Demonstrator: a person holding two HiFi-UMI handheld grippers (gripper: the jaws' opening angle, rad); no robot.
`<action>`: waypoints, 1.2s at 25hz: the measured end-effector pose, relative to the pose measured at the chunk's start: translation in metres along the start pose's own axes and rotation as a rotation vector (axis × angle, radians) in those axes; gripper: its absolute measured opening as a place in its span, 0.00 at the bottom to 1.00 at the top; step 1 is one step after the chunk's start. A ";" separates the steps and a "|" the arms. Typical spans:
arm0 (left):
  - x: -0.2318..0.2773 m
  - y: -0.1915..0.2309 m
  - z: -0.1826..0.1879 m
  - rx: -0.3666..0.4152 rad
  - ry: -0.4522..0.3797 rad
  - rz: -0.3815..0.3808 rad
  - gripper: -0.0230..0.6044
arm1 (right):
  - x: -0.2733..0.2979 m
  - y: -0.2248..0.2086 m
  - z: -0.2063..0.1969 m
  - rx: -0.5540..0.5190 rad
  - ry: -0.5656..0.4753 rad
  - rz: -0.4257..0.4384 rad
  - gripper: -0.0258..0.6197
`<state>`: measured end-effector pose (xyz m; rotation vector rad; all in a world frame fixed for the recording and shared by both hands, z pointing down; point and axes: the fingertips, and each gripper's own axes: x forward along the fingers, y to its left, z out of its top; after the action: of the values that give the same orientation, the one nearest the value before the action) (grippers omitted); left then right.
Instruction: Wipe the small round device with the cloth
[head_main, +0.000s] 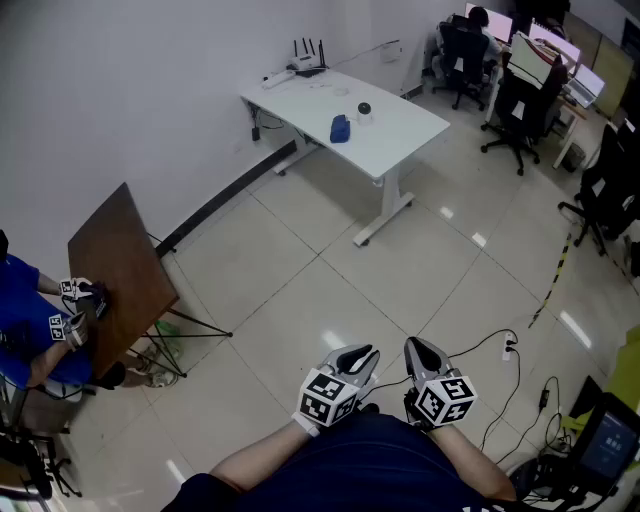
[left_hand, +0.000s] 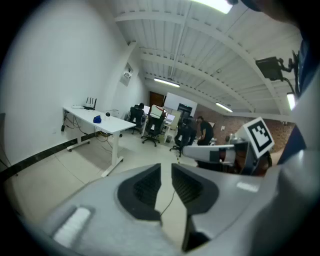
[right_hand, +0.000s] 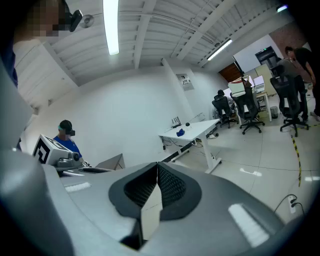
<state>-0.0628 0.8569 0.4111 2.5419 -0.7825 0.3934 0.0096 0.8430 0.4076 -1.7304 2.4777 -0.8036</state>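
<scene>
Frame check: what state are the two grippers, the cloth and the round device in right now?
left gripper: shut, nothing between the jaws, held close to the body.
right gripper: shut, nothing between the jaws, held close to the body.
blue cloth: bunched up on the white desk, not held.
small round device: resting on the desk near the cloth, far from both grippers.

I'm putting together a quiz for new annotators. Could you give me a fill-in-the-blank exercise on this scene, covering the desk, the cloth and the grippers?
1. The blue cloth lies on the ___ desk.
2. In the head view, the small round device stands just to the ___ of the cloth.
3. The left gripper and the right gripper are both shut and hold ___.

Missing words: white; right; nothing.
</scene>
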 end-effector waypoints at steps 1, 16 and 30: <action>0.001 0.001 0.000 0.003 0.003 0.002 0.14 | 0.002 -0.002 0.001 0.002 -0.001 0.000 0.06; 0.067 0.067 0.042 -0.024 0.027 -0.011 0.14 | 0.085 -0.053 0.033 0.029 0.023 -0.040 0.06; 0.147 0.209 0.136 -0.045 0.044 -0.084 0.14 | 0.252 -0.082 0.101 0.015 0.046 -0.084 0.06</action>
<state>-0.0498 0.5683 0.4216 2.5061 -0.6591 0.3984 0.0133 0.5600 0.4227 -1.8427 2.4353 -0.8754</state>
